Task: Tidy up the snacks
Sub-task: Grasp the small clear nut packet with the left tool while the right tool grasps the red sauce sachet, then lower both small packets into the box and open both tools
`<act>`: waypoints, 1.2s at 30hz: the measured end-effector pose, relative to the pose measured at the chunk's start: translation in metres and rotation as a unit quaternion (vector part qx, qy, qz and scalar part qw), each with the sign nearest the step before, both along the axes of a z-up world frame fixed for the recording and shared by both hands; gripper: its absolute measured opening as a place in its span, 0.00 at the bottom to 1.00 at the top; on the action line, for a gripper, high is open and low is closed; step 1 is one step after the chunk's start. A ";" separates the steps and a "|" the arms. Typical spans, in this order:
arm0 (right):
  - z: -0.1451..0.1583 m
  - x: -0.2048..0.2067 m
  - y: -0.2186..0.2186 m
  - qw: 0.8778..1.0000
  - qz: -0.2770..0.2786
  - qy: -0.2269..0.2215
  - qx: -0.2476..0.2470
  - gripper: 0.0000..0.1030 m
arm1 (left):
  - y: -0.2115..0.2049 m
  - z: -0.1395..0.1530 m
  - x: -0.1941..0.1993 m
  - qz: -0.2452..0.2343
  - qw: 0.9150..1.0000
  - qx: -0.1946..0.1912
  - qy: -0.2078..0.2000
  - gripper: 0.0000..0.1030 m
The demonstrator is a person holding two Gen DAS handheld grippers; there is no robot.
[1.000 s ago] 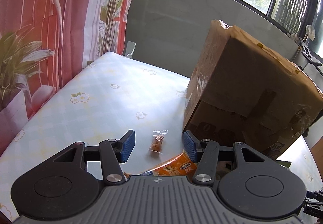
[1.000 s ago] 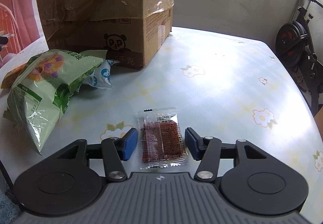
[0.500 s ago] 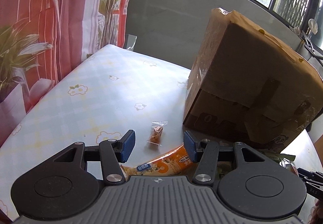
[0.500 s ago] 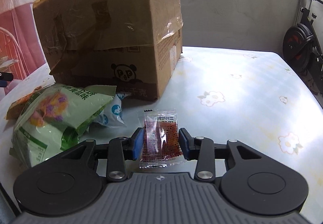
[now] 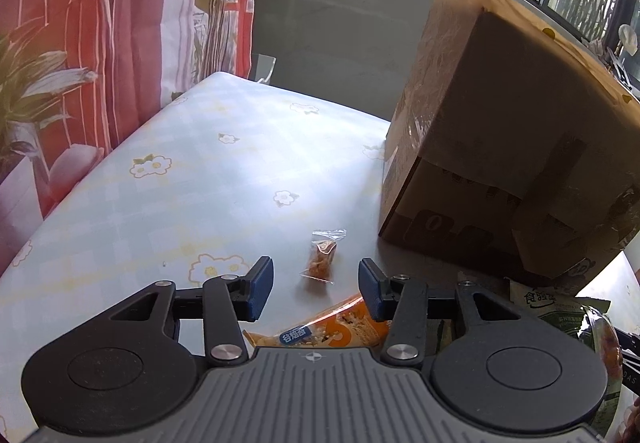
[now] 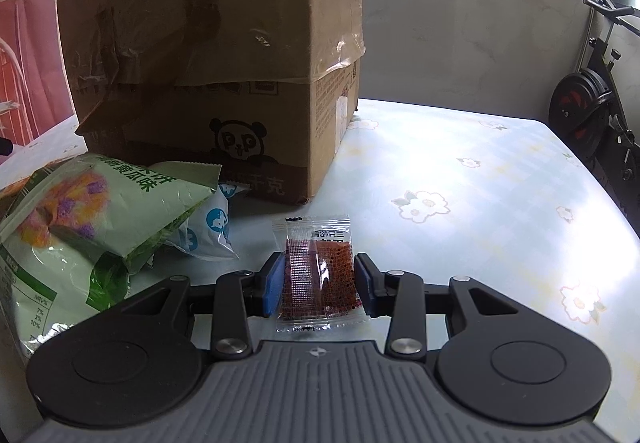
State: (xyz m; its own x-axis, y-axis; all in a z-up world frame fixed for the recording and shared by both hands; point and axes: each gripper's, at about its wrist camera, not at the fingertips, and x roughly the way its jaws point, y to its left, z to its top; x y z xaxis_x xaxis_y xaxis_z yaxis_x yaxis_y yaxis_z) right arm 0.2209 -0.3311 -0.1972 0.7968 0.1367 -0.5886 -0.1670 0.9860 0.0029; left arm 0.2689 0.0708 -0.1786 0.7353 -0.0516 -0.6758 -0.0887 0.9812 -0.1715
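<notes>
The right tool (image 6: 319, 281) pinches the red snack sachet (image 6: 318, 275) by both side edges above the counter (image 6: 480, 179); light, soft, slippery film. The left tool (image 5: 316, 293), just narrowing, grips nothing.

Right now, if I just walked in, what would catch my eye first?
Probably the big cardboard box standing on the flowered table, with green snack bags heaped at its foot. Nearer, the right gripper pinches a small red packet, while the left gripper hovers near a tiny orange packet.
</notes>
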 end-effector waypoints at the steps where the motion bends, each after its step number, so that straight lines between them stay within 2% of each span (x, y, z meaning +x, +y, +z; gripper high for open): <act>1: 0.000 0.001 0.003 1.000 0.001 0.000 -0.002 0.39 | -0.001 -0.003 0.004 -0.005 1.000 0.000 0.002 0.42; 4: 0.000 -0.001 0.003 1.000 0.001 -0.001 -0.001 0.39 | -0.006 -0.010 0.018 -0.016 1.000 0.015 0.006 0.37; 9: -0.001 -0.002 0.004 1.000 0.005 0.000 -0.001 0.39 | -0.009 -0.024 0.044 -0.014 0.999 0.017 0.026 0.37; 12: -0.001 -0.001 0.002 1.000 0.005 0.001 0.001 0.39 | -0.012 -0.032 0.057 -0.016 0.998 0.036 0.041 0.36; 13: -0.001 -0.001 0.002 1.000 0.005 0.001 0.001 0.39 | -0.013 -0.034 0.059 -0.016 0.998 0.040 0.044 0.35; 16: -0.001 -0.001 0.001 1.000 0.005 0.002 0.003 0.39 | -0.017 -0.037 0.062 -0.019 0.997 0.054 0.046 0.18; 20: -0.001 0.000 0.000 1.000 0.005 0.003 0.009 0.39 | -0.022 -0.034 0.054 -0.020 0.997 0.070 0.039 0.18; 28: 0.000 -0.002 -0.002 1.000 0.005 0.001 0.015 0.39 | -0.012 -0.004 0.026 -0.013 0.999 0.043 0.002 0.18; 36: 0.031 -0.020 -0.013 0.998 -0.012 -0.049 0.037 0.39 | -0.014 0.047 -0.006 -0.030 0.998 0.018 -0.057 0.18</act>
State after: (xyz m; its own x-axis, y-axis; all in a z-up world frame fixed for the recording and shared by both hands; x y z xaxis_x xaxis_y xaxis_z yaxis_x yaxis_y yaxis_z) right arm 0.2005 -0.3438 -0.1666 0.8534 0.1581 -0.4967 -0.1473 0.9872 0.0611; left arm 0.2629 0.0572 -0.1319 0.8034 -0.0742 -0.5909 -0.0123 0.9899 -0.1409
